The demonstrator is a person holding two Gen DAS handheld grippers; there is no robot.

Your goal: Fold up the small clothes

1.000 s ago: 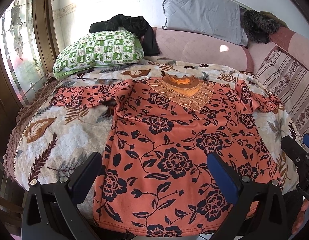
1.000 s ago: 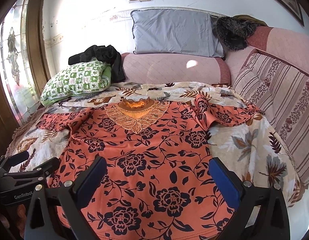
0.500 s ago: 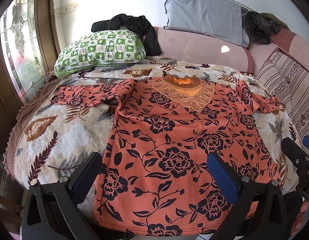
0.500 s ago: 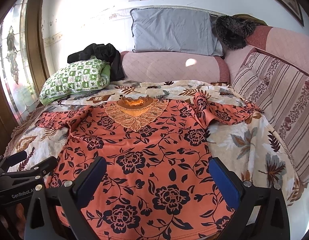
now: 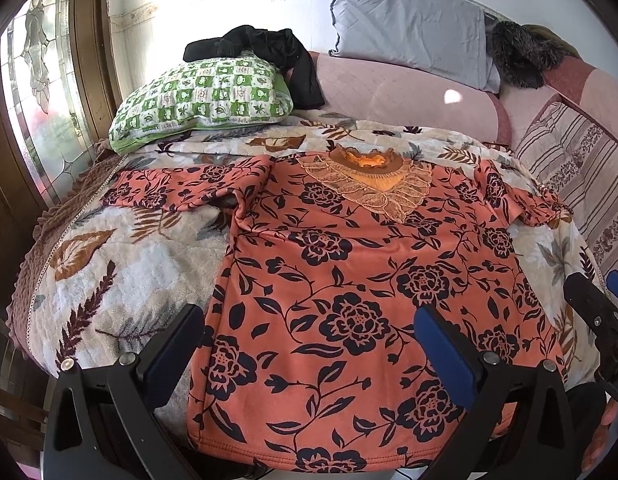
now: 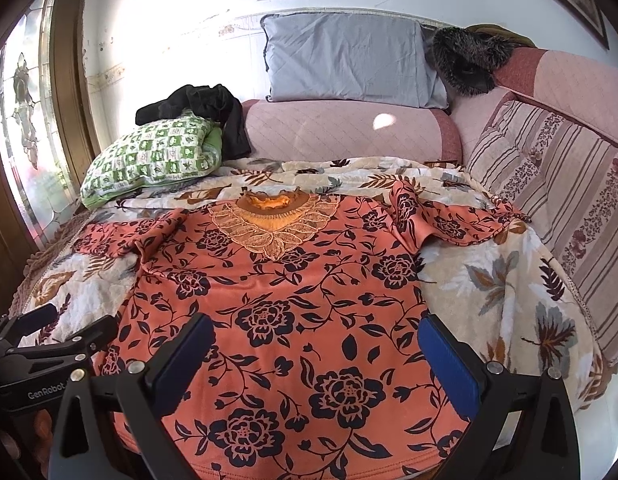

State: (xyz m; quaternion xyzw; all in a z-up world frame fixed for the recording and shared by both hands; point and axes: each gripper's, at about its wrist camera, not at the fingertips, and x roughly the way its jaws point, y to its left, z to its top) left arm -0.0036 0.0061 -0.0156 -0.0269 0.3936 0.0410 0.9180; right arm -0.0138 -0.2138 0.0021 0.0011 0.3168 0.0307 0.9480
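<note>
An orange top with dark flowers (image 5: 349, 280) (image 6: 293, 312) lies spread flat on a leaf-patterned blanket, lace collar (image 5: 369, 184) at the far end, hem toward me. Its left sleeve (image 5: 189, 188) stretches out to the left; its right sleeve (image 6: 453, 220) lies crumpled at the far right. My left gripper (image 5: 309, 340) hovers open over the hem's left half, with nothing between its blue pads. My right gripper (image 6: 315, 344) hangs open above the hem's right half, also holding nothing. Each gripper shows at the edge of the other's view.
The leaf-patterned blanket (image 5: 121, 272) covers a bed. A green checked pillow (image 5: 205, 100) with a black garment (image 5: 265, 52) on it sits far left. A grey pillow (image 6: 349, 60) and pink bolster (image 6: 349, 132) line the back. Striped cushions (image 6: 557, 200) flank the right; a window (image 5: 37, 92) flanks the left.
Both views have shifted slightly, so the top sits a little lower in frame. The top itself has not moved and both grippers stay open.
</note>
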